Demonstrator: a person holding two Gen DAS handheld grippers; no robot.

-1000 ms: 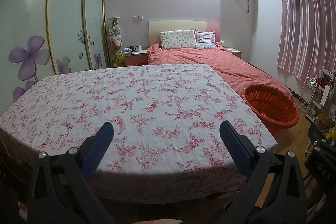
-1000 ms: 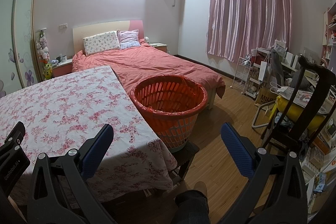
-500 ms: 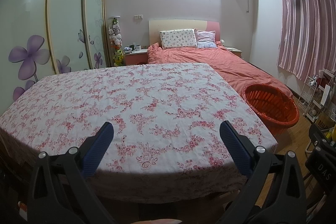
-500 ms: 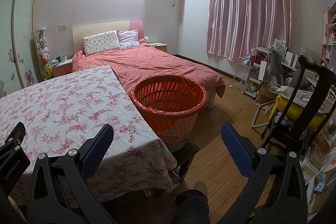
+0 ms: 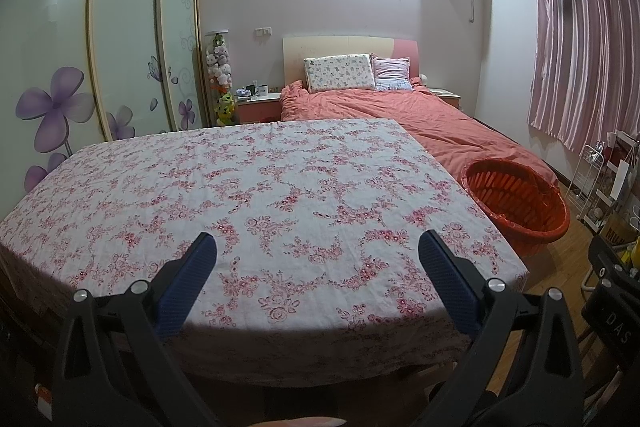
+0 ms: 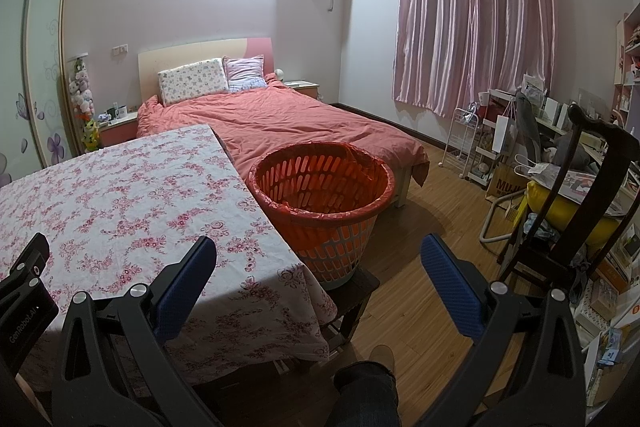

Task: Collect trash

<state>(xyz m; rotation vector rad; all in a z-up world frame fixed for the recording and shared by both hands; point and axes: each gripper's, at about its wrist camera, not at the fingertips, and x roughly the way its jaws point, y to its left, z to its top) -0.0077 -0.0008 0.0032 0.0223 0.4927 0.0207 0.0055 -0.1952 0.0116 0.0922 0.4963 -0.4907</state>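
The left gripper (image 5: 316, 267) and the right gripper (image 6: 318, 267) both had their 2 jaws wide apart, holding nothing. The lined orange basket (image 6: 320, 187) stood at frame center beside the table (image 6: 120, 195), probably for easy dropping. No trash was visible.

Basket (image 6: 322, 195) stands touching the table's (image 6: 120, 187) right edge.

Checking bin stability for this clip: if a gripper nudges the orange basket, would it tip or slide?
The basket looks like slotted plastic, empty apart from its liner, so probably light and easily shifted. It sits on a low stool beside the table, so a hard push might tip it off.
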